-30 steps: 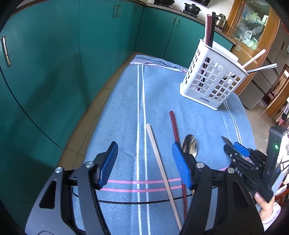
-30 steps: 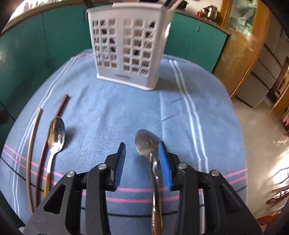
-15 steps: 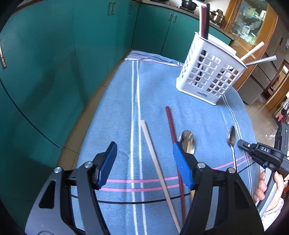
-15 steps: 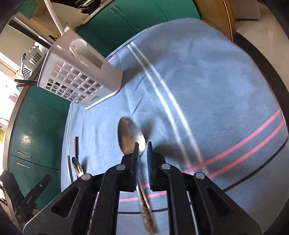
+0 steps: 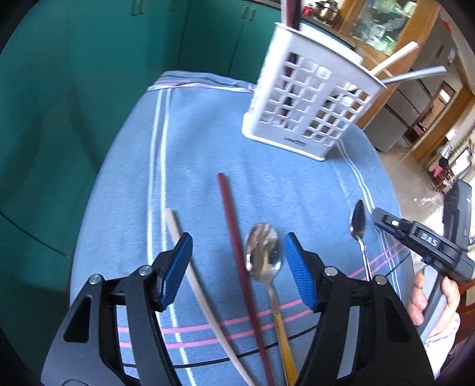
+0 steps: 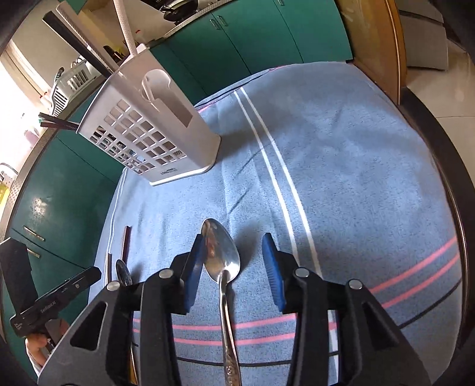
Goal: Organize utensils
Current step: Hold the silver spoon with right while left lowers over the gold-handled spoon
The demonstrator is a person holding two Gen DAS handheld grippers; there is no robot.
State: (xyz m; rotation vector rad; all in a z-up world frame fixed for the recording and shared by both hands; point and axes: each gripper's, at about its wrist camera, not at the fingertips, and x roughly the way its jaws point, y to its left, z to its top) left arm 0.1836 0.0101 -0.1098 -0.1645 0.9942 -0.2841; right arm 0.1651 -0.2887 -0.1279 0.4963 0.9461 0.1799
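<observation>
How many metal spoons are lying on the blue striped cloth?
2. The gold-handled metal spoon lies between the left gripper's fingers; the all-silver spoon lies further right, beside the right gripper. The white basket may hide others.

— What stands behind the table?

— Glossy teal cabinet doors [image 5: 89, 89] with slim metal handles fill the nine to twelve o'clock side of the left wrist view. A grey countertop [image 6: 190, 22] runs along their top, with dark cooking pots [image 6: 178, 7] on it at twelve o'clock in the right wrist view.

— And to the right?

— A brown wooden cabinet with glass doors [image 5: 386, 26] at one o'clock, then pale glossy floor tiles [image 5: 415, 184] at three o'clock catching bright daylight. Strong white light [image 6: 17, 98] also pours in at ten o'clock in the right wrist view.
</observation>
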